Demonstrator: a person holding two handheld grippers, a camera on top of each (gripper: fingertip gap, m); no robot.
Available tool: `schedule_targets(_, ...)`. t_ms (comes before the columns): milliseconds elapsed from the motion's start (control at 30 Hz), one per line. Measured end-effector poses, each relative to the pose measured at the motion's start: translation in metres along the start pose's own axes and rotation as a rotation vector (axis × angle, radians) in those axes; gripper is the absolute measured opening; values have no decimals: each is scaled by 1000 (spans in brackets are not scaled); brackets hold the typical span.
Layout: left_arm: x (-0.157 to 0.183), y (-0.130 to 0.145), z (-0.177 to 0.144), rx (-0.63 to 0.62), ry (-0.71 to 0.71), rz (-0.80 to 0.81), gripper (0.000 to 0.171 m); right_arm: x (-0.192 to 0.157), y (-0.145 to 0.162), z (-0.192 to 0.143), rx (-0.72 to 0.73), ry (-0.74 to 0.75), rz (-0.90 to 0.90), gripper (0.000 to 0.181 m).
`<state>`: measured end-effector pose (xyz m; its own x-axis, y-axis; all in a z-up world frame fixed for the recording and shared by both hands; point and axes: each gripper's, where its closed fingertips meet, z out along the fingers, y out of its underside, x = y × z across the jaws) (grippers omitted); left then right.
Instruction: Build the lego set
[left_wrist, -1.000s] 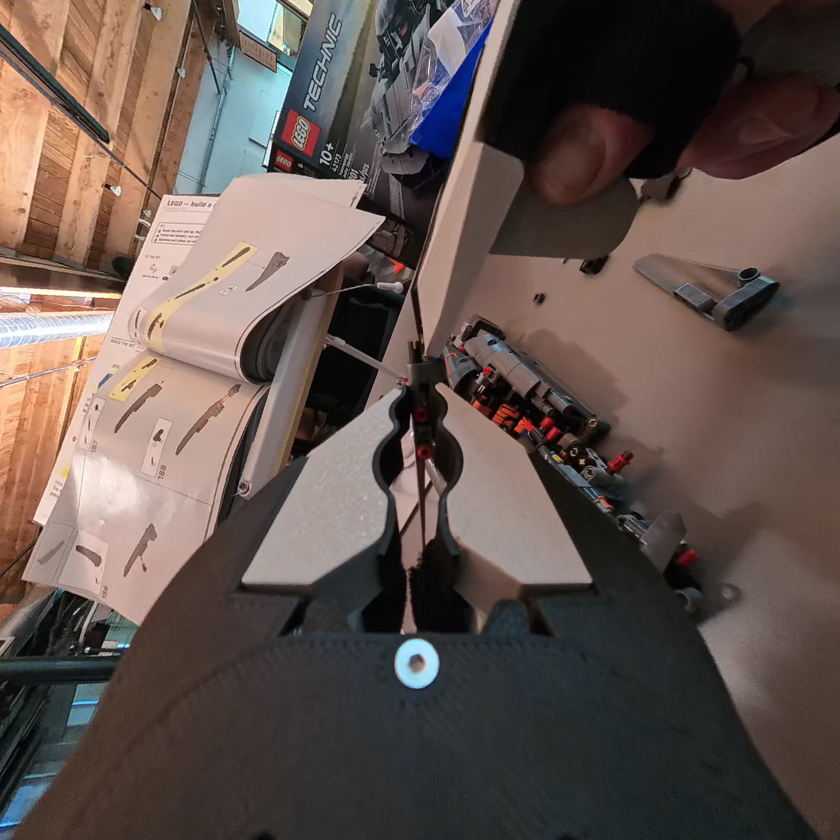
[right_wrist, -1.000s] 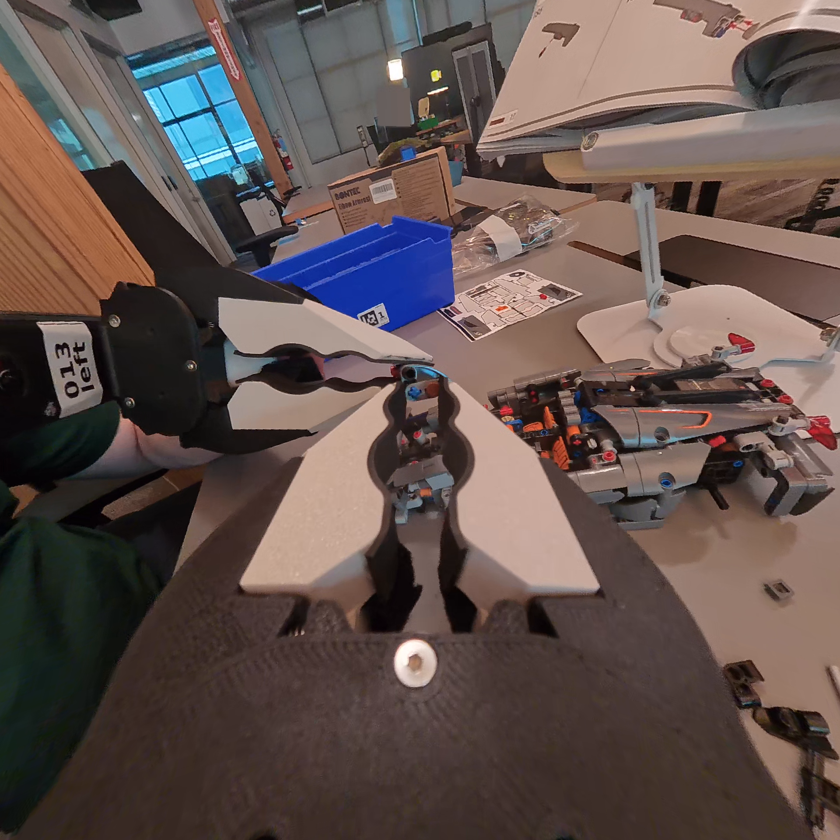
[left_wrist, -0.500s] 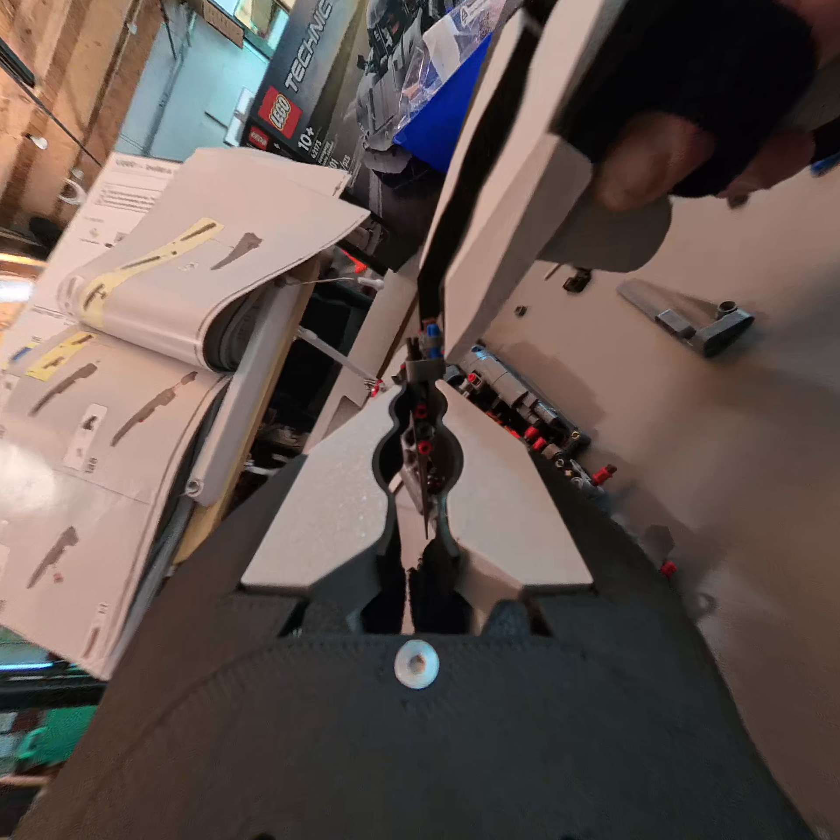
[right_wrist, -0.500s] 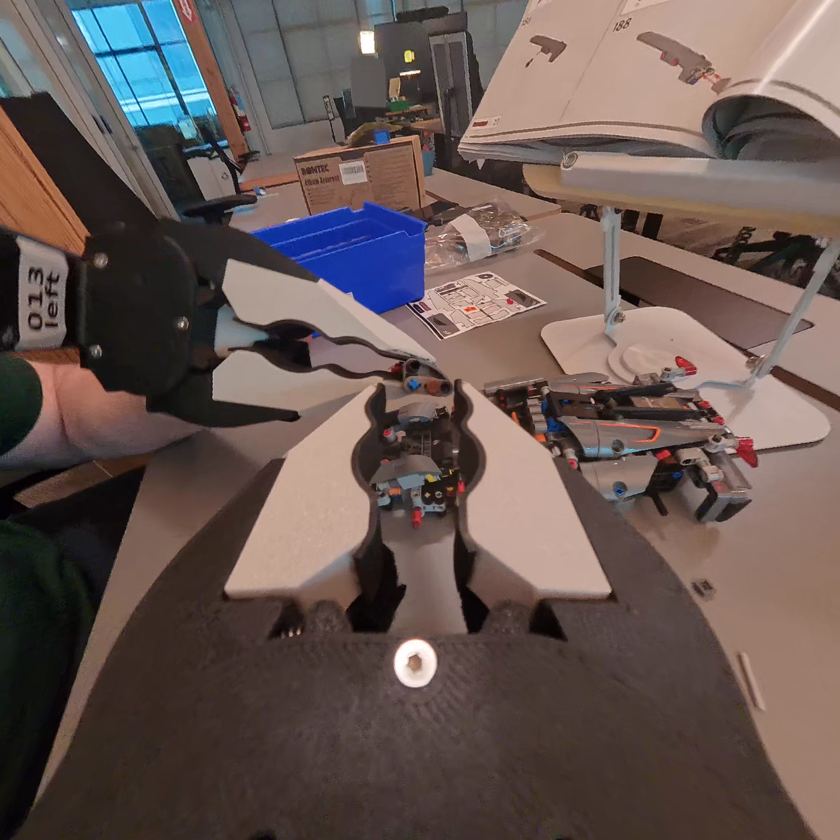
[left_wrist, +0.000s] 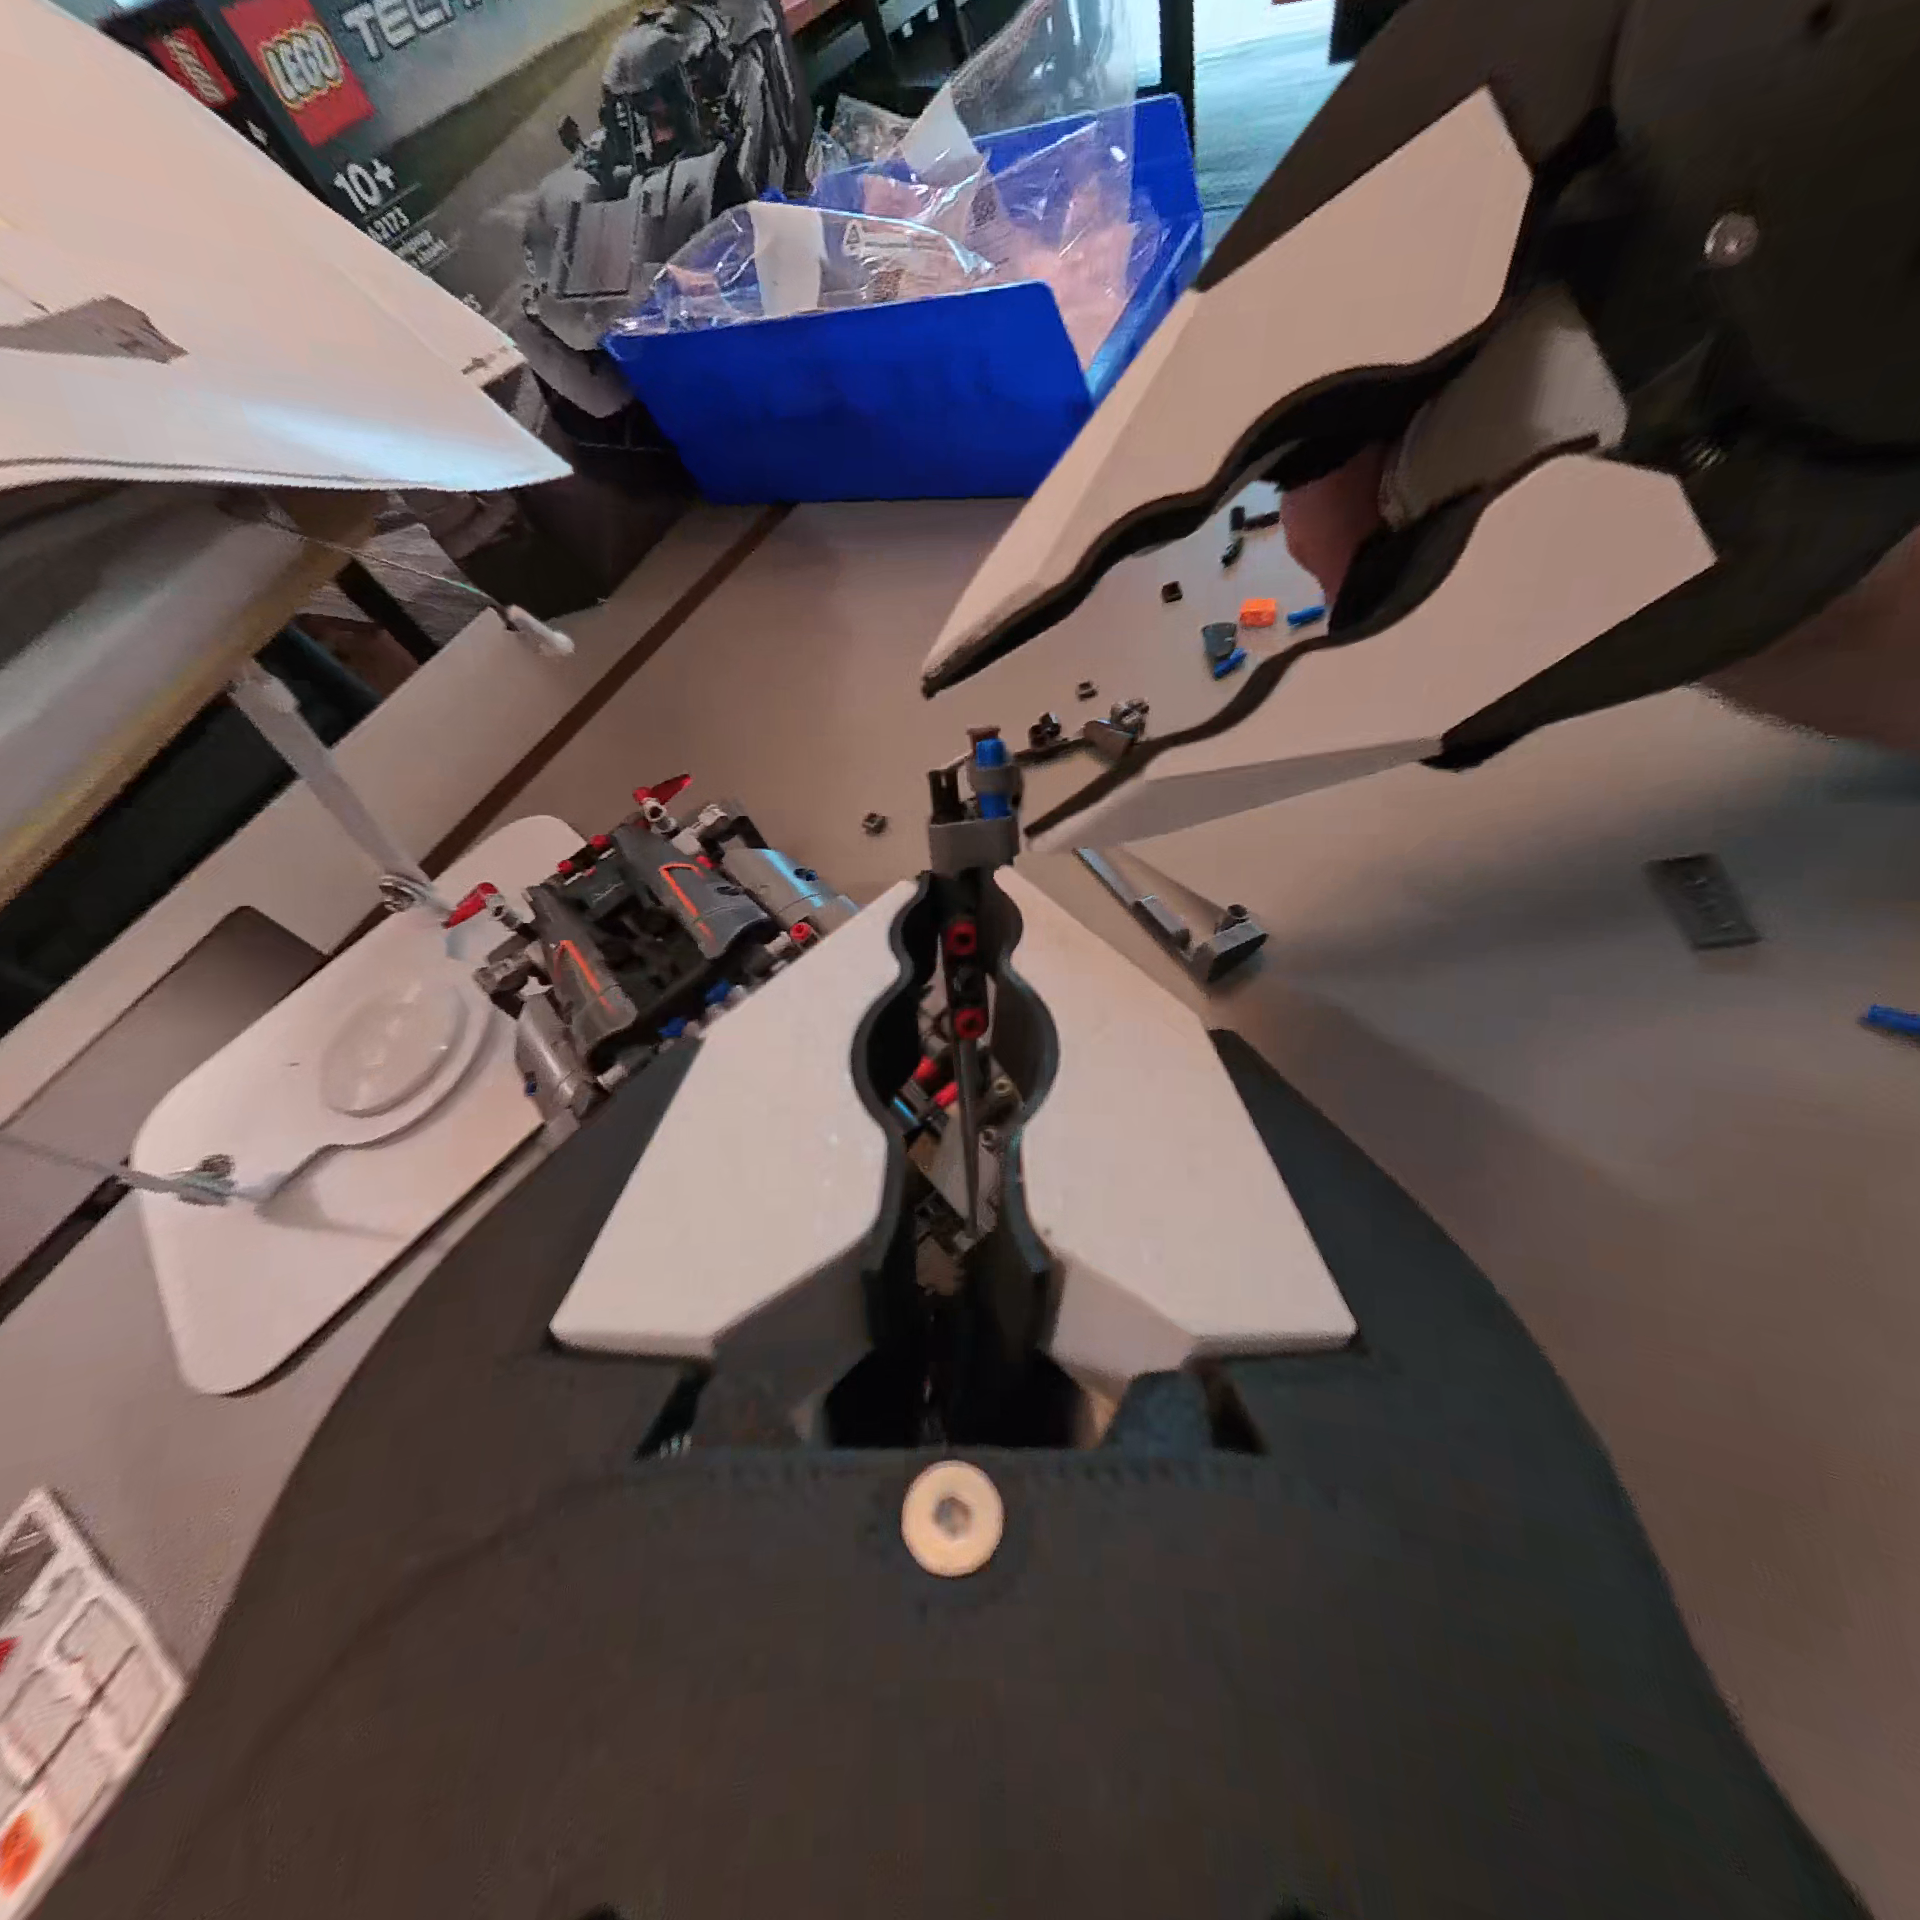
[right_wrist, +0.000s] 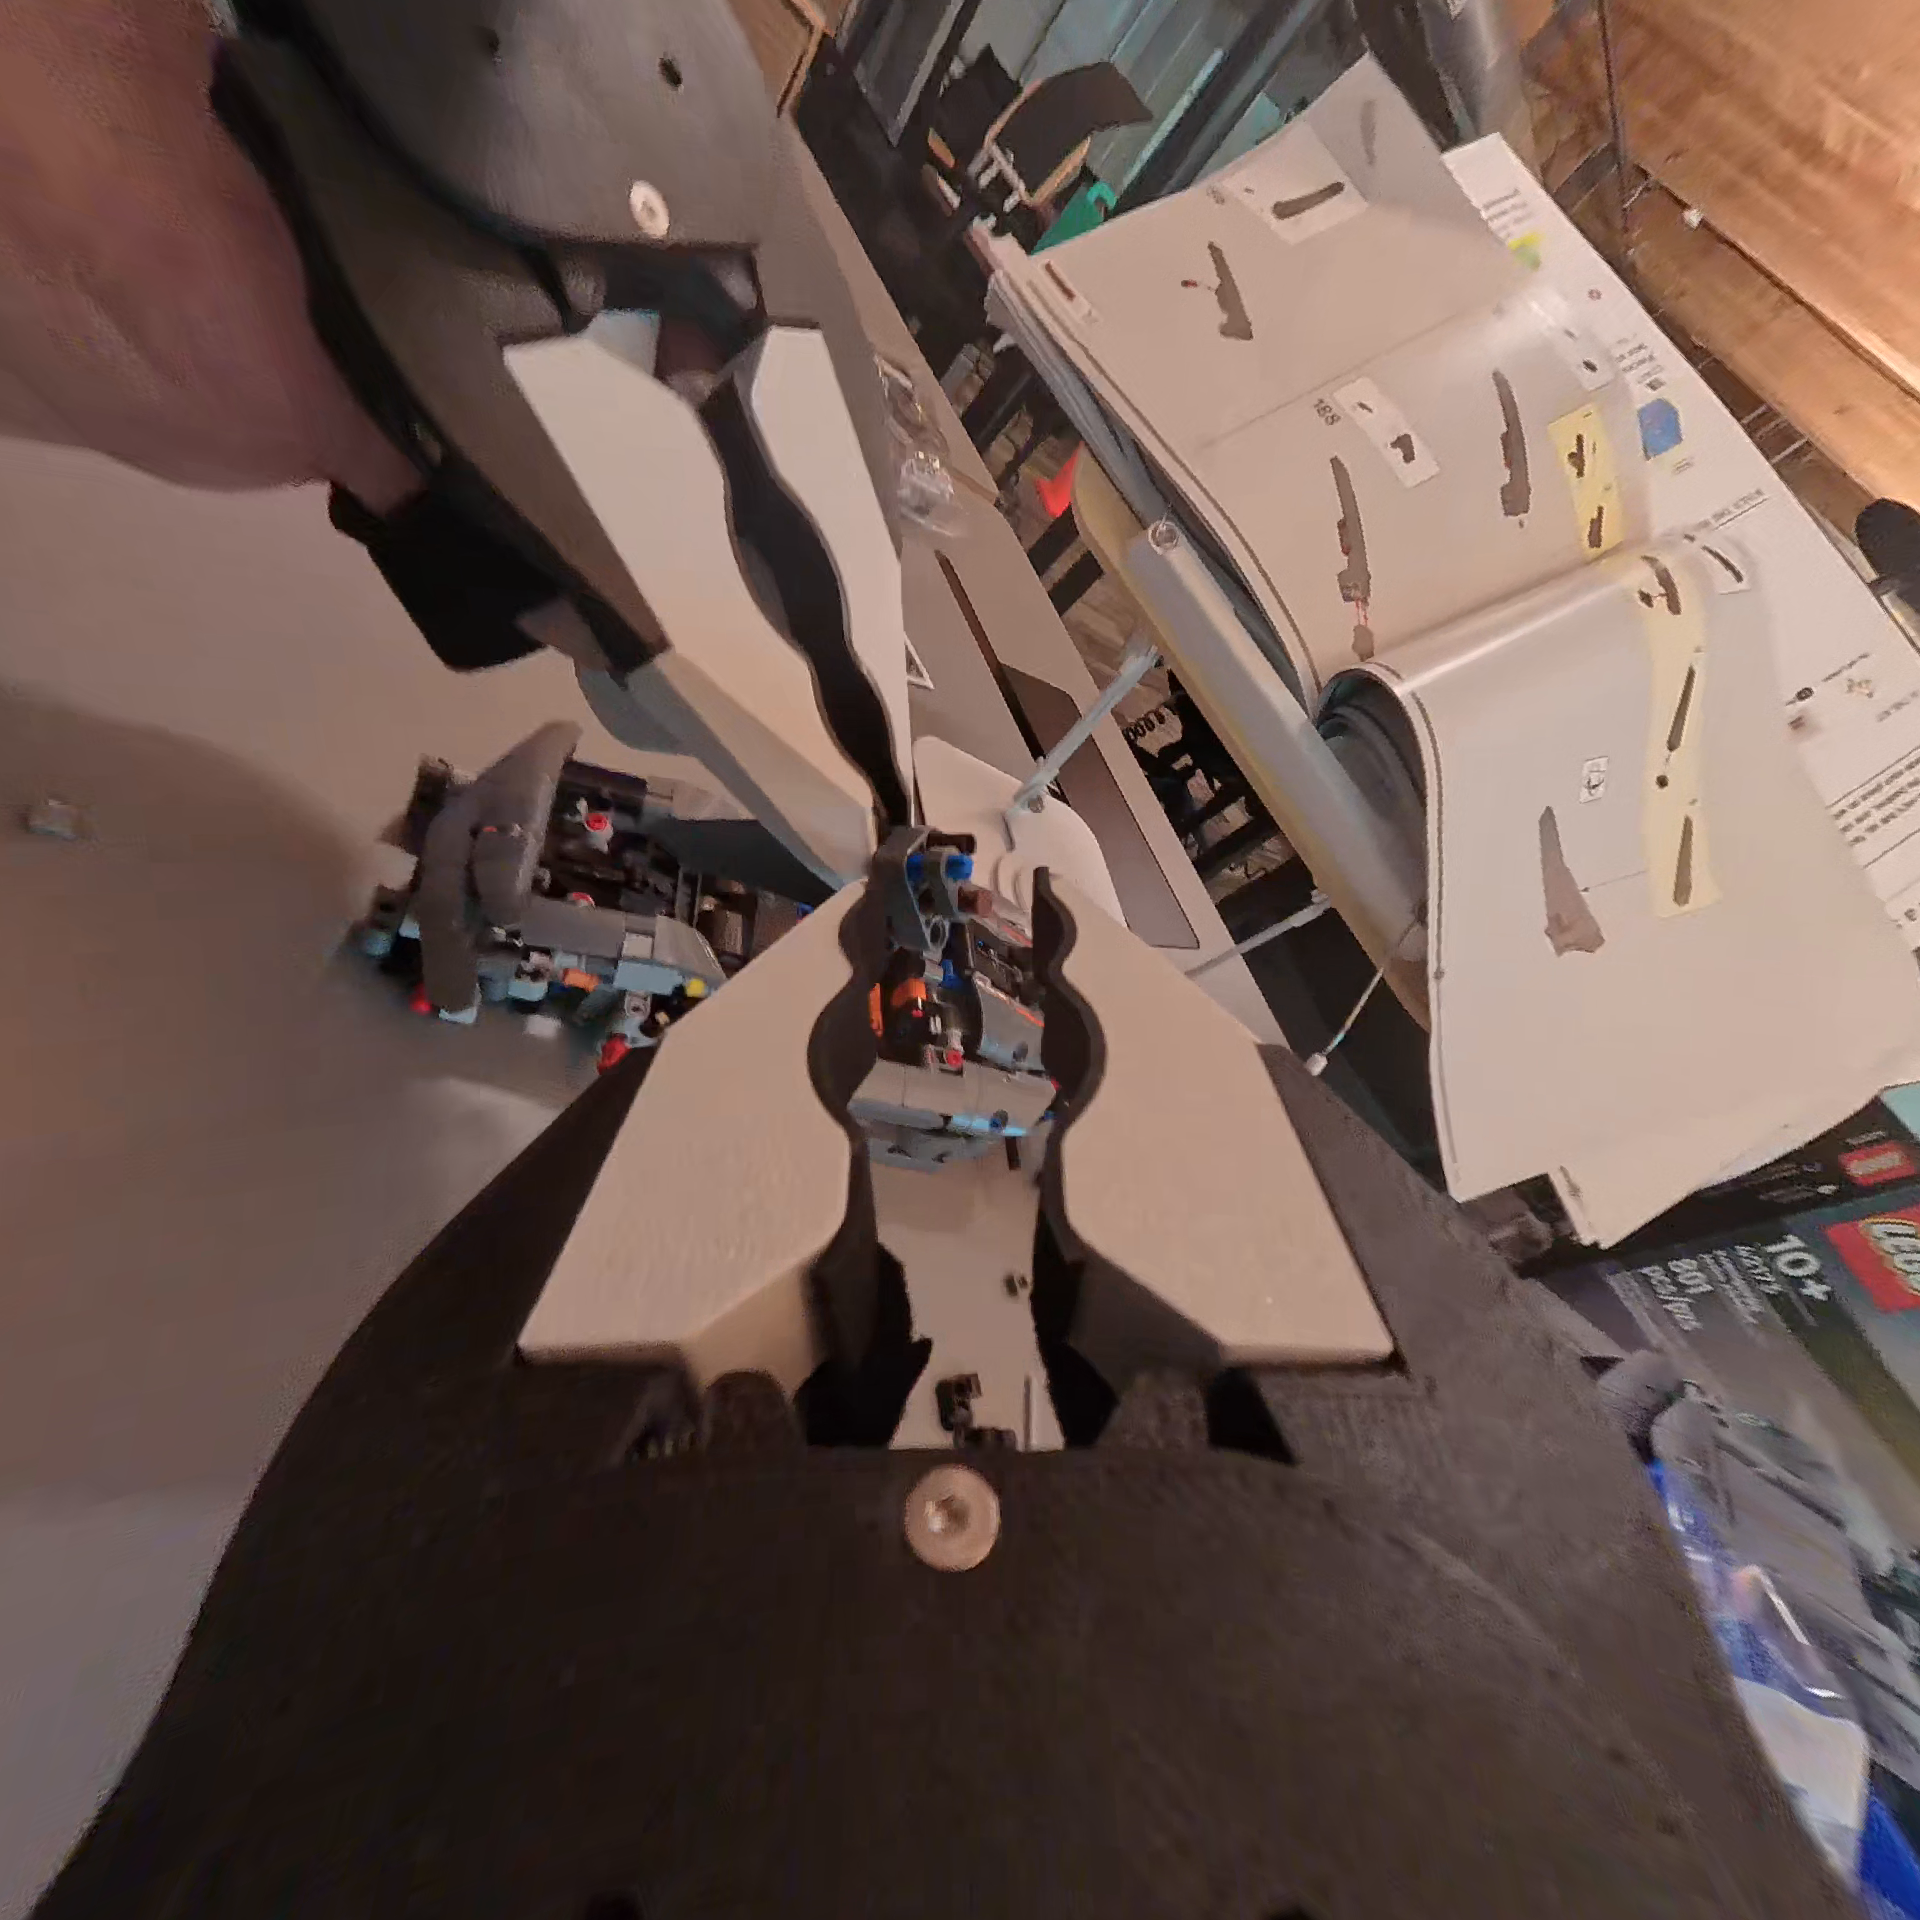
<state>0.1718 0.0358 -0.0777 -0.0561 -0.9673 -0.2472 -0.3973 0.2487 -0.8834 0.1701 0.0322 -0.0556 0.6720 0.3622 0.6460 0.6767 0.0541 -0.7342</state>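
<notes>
My left gripper (left_wrist: 961, 878) is shut on a small grey Lego subassembly (left_wrist: 968, 844) with red pins, a black axle and a blue pin on top, held above the table. My right gripper (left_wrist: 979, 758) comes in from the upper right. Its jaws stand partly open around the subassembly's top: the lower finger touches the grey part, the upper finger is clear of it. In the right wrist view the subassembly (right_wrist: 935, 1039) shows between my right gripper's (right_wrist: 951, 888) fingers, and the left gripper (right_wrist: 891, 816) meets it from the upper left. The grey and orange Lego car (left_wrist: 665, 935) lies on the table behind.
An open instruction booklet (right_wrist: 1455, 520) rests on a stand with a white base (left_wrist: 312, 1122). A blue bin (left_wrist: 883, 395) with plastic bags and the Lego box (left_wrist: 416, 104) stand at the back. A long grey part (left_wrist: 1174, 914) and small loose pieces (left_wrist: 1257, 613) lie on the table. My two grippers' fingertips are within a few centimetres of each other.
Both grippers have swung round together with the subassembly, so both views have rotated. The right gripper's jaws stand wider than one second ago. The left gripper has kept its hold.
</notes>
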Motion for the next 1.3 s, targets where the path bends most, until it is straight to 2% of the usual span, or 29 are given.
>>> schedule_targets(100,3,-1,0,22,72,-86,5,-1,1,-1,-22,11,-55,24)
schedule_targets(167,4,-1,0,34,118,-145,5,-4,0,0,-33,22,-104,16)
schedule_targets(367,6,0,1,49,200,-247,5,-5,1,0,-56,34,-143,16)
schedule_targets(833,12,11,12,10,242,-288,5,-13,9,2,-126,-20,-118,10)
schedule_targets(867,14,10,12,18,265,-285,6,-15,5,1,-97,-41,-106,0)
schedule_targets(900,14,3,10,60,289,-327,5,-22,-2,0,-51,-89,-63,0)
schedule_targets(933,12,4,9,49,288,-319,6,-23,-6,2,-33,-100,-37,0)
schedule_targets(967,8,4,8,55,275,-320,6,-19,-6,3,-33,-80,-30,0)
schedule_targets(1000,6,4,6,60,286,-330,6,-16,-5,1,-33,-70,-30,9)
schedule_targets(1067,4,3,3,71,300,-356,6,-10,-8,-8,2,-80,-20,9)
schedule_targets(1133,7,5,3,60,348,-383,5,-2,-2,-10,-14,-64,-15,20)
schedule_targets(1300,23,10,8,8,412,-378,6,-10,7,-5,-59,-81,-90,19)
